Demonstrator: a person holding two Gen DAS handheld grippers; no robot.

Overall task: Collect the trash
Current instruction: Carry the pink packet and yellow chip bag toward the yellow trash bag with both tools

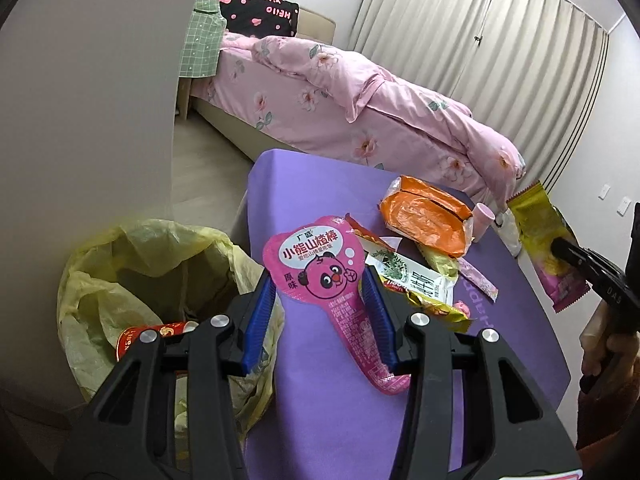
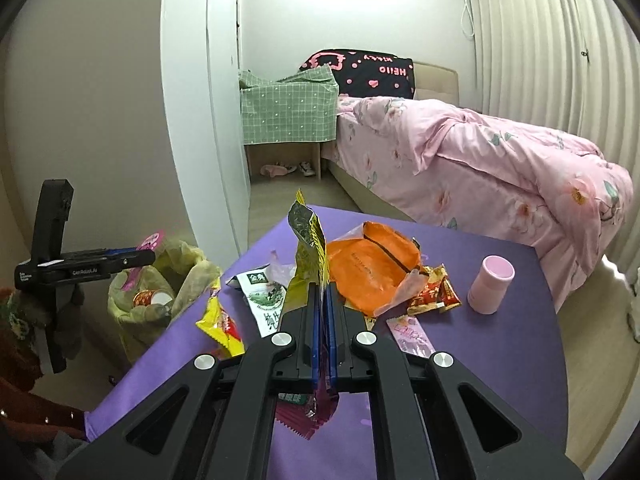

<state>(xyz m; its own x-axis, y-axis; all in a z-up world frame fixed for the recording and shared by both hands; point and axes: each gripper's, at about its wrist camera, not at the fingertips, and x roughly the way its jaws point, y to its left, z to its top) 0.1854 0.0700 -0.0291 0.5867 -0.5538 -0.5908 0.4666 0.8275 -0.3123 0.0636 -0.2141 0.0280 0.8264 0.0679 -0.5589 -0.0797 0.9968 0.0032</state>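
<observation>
From the left wrist we see our left gripper (image 1: 320, 280) with its blue-padded jaws wide apart around a pink bear-printed snack wrapper (image 1: 320, 276); whether the pads touch it we cannot tell. To its left stands a bin lined with a yellow plastic bag (image 1: 120, 264), a red cup (image 1: 156, 336) inside. On the purple mat (image 1: 320, 420) lie an orange foil packet (image 1: 428, 220) and a small pink plastic cup (image 1: 484, 220).

From the right wrist, our right gripper (image 2: 323, 292) has its jaws closed on a yellow-and-magenta foil wrapper (image 2: 310, 240), held upright above the mat (image 2: 500, 360). The orange packet (image 2: 372, 276) lies just behind, the pink cup (image 2: 491, 285) to its right, and the lined bin (image 2: 160, 300) beyond the mat's left edge.
</observation>
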